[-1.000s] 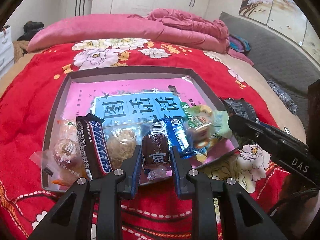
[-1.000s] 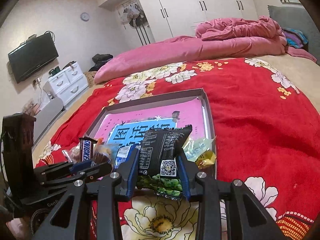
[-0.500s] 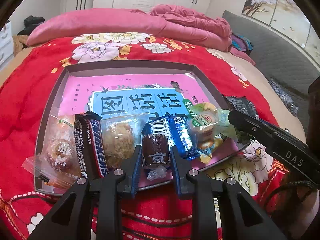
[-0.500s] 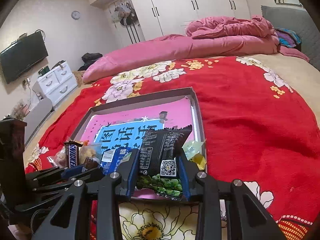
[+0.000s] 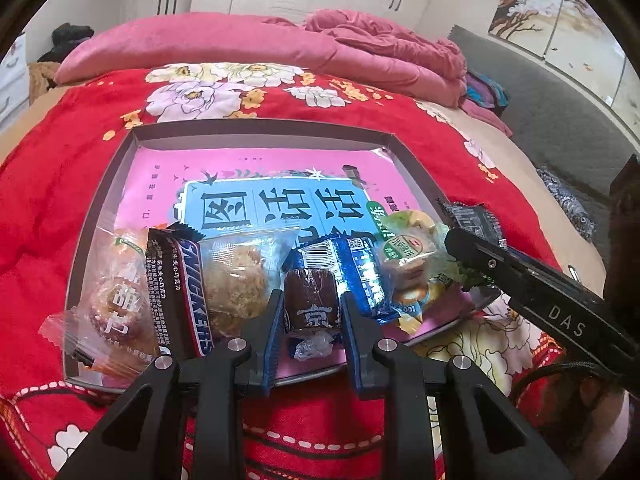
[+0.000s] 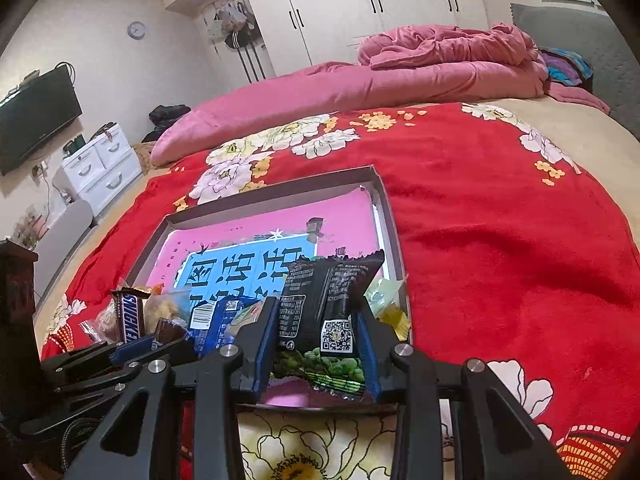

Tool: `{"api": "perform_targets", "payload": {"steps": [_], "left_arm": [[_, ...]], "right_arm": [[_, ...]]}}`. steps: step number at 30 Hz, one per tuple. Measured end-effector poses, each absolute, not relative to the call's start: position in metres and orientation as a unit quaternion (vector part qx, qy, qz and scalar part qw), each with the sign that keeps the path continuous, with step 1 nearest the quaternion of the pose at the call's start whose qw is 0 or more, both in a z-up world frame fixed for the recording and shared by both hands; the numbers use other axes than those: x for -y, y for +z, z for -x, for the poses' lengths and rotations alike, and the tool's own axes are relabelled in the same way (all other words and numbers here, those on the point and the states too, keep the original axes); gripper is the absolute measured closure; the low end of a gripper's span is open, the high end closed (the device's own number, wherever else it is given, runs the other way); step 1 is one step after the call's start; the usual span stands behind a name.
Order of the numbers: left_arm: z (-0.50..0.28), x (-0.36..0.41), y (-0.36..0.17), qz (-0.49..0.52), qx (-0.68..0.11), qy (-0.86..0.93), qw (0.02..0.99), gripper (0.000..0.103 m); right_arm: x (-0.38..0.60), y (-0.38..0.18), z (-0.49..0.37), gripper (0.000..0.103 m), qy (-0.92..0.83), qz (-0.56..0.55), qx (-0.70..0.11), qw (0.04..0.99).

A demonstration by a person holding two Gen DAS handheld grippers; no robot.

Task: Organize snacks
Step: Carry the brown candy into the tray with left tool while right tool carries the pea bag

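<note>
Closer now than a second ago, the tray point(image 5: 100, 216) fills more of my left view, and the row of snacks along its near edge looms larger; my grips are unchanged. On the red bedspread point(image 6: 500, 208) the tray lies flat, its pink-and-blue sheet mostly bare at the far end. My right gripper point(image 6: 318, 320) pinches a black pea packet point(image 6: 332, 292) upright over the tray's near right corner. My left gripper point(image 5: 312, 312) is clamped on a small brown candy point(image 5: 311, 300) just above the near edge, between a floss bun point(image 5: 240, 276) and a blue wafer pack point(image 5: 352, 264). A Snickers bar point(image 5: 184, 296) lies left of the bun.

Risk, as I judge it: the row is tight, so lowering either snack could shove a neighbour over the low rim. The candy's loose wrapper twist could also catch on my pad when I let go.
</note>
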State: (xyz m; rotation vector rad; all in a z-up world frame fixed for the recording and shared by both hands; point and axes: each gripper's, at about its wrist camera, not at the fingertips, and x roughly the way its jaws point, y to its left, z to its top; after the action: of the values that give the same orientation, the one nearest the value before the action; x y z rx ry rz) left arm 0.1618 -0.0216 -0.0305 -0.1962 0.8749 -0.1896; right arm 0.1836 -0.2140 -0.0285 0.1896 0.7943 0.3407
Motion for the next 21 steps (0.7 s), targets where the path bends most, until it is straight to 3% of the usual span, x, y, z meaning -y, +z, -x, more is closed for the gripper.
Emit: {"api": "perform_targets", "payload": {"steps": [21], "left_arm": [[-0.1635, 0.0204, -0.0309, 0.104, -0.422, -0.095, 0.895, 0.075]], "right_arm": [[0.2182, -0.0303, -0.183, 0.065, 0.166, -0.103, -0.381, 0.904]]}}
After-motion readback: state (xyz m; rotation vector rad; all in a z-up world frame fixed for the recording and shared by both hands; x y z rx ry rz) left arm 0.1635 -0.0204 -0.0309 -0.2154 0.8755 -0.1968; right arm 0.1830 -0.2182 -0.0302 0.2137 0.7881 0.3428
